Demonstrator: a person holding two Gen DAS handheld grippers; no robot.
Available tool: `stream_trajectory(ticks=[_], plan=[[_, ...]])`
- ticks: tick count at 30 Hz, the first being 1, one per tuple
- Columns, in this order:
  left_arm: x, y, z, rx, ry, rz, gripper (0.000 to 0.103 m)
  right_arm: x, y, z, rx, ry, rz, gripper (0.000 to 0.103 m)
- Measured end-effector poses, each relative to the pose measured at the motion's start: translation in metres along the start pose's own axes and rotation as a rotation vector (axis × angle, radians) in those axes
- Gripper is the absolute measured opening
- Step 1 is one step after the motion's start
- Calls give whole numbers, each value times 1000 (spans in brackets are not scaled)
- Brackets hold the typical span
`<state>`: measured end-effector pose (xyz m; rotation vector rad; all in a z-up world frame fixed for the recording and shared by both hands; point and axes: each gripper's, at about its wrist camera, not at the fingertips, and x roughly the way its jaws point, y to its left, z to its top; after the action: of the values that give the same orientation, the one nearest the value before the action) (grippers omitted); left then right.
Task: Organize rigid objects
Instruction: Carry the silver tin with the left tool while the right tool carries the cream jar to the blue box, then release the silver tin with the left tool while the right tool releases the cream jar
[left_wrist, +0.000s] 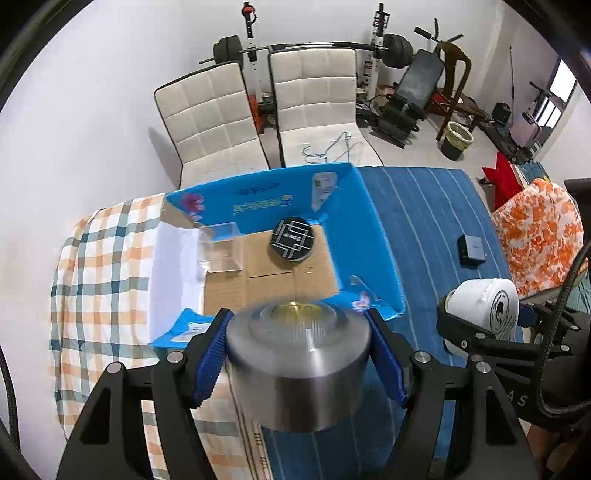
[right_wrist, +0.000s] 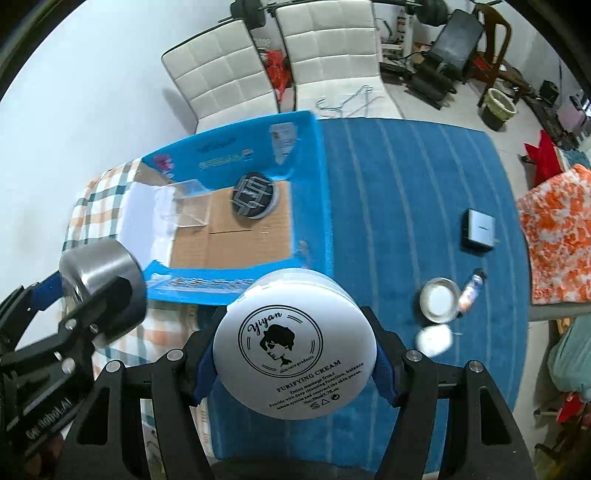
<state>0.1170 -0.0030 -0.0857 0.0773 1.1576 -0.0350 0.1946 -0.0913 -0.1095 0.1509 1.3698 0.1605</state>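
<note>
Left gripper (left_wrist: 297, 354) clamping a steel cylinder (left_wrist: 299, 369) just short of the blue box (left_wrist: 369, 236), right gripper (right_wrist: 295, 363) squeezing a white cream jar (right_wrist: 295, 347) beside it, 2 items sitting inside the box: black disc (left_wrist: 292, 239), clear case (left_wrist: 221, 247)

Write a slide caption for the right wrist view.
Right hand-held gripper holds a round white cream jar near the open blue cardboard box.

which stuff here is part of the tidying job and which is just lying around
Job: metal cylinder in left tongs; white cream jar in right tongs; blue box; black disc; grey block.
Lying about: chairs; weight bench; bin.
</note>
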Motion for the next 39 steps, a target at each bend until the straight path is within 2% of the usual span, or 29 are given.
stream_trajectory(ticks=[4,8,12,16,22,27,30,39], plan=[[7,24,1,-9,14,-18,69,24,19,14,-8,21,0,70],[24,47,3,-34,29,-24,68,69,28,35,20,65,11,70],[65,78,6,-96,84,-52,68,114,31,59,79,127,53,70],[108,105,12,-141,149,-47,68,154,42,77,102,180,74,70],[166,128,16,-159,240,-14,68,209,57,90,123,268,55,70],[203,136,11,-168,317,-30,68,244,62,99,119,341,33,70],[212,137,9,-158,328,-25,61,258,64,102,118,375,17,70],[214,144,17,-159,333,-32,61,286,65,100,124,440,-5,72]])
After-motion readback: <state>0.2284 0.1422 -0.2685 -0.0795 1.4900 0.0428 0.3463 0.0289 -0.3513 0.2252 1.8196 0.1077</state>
